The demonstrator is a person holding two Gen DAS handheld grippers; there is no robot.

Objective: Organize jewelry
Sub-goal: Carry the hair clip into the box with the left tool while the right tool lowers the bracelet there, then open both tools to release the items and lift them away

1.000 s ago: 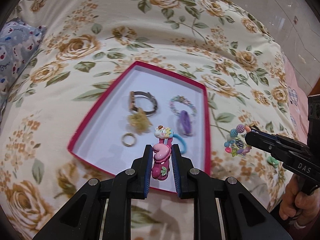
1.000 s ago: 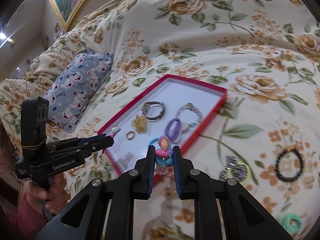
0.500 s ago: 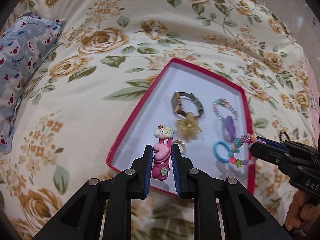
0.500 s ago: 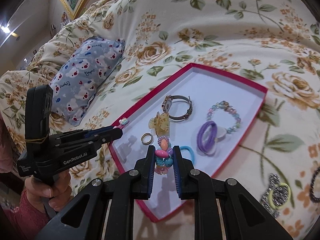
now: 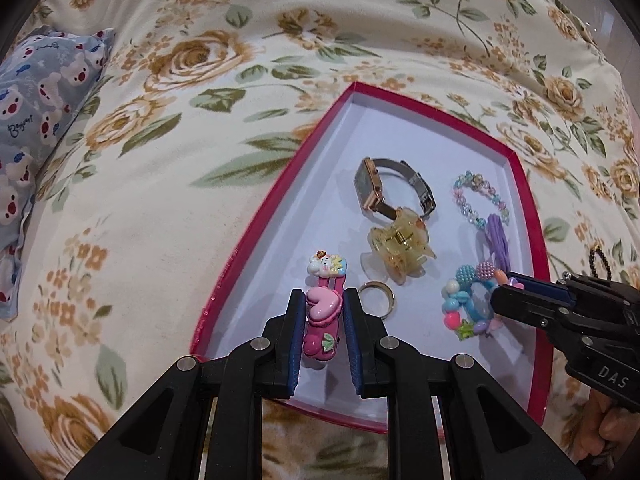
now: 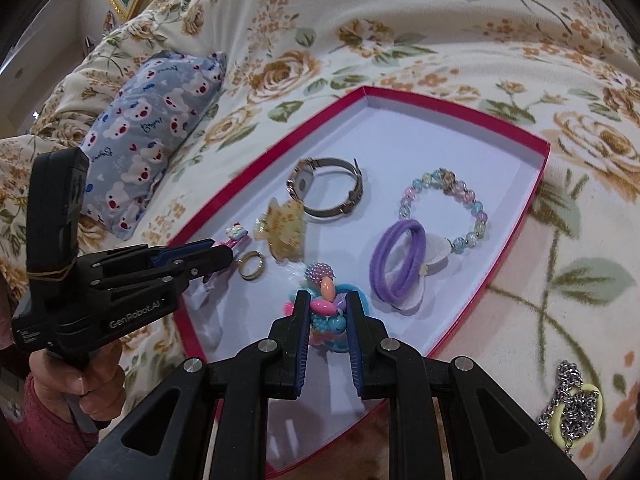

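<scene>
A red-rimmed white tray [image 5: 260, 224] [image 6: 536, 184] lies on the floral bedspread. My left gripper [image 5: 322, 308] is shut on a pink heart hair clip [image 5: 322, 312], held low over the tray's near left part; the gripper shows from the side in the right wrist view [image 6: 224, 256]. My right gripper [image 6: 326, 312] is shut on a colourful bead bracelet [image 6: 324, 308] [image 5: 466, 300] over the tray's near part, above a blue hair tie. In the tray lie a watch [image 5: 384, 192], a yellow claw clip [image 5: 400, 244], a gold ring [image 5: 378, 296], a pastel bead bracelet [image 6: 444, 200] and a purple hair tie [image 6: 400, 268].
A blue bear-print pillow [image 6: 148, 128] [image 5: 36, 112] lies left of the tray. A silver chain on a yellow ring [image 6: 572, 408] lies on the bedspread at the right. A black bead bracelet [image 5: 598, 260] lies right of the tray.
Both grippers moved forward and lower over the tray with their items still held. The right gripper came in from the bedspread at the right to above the blue hair tie.
</scene>
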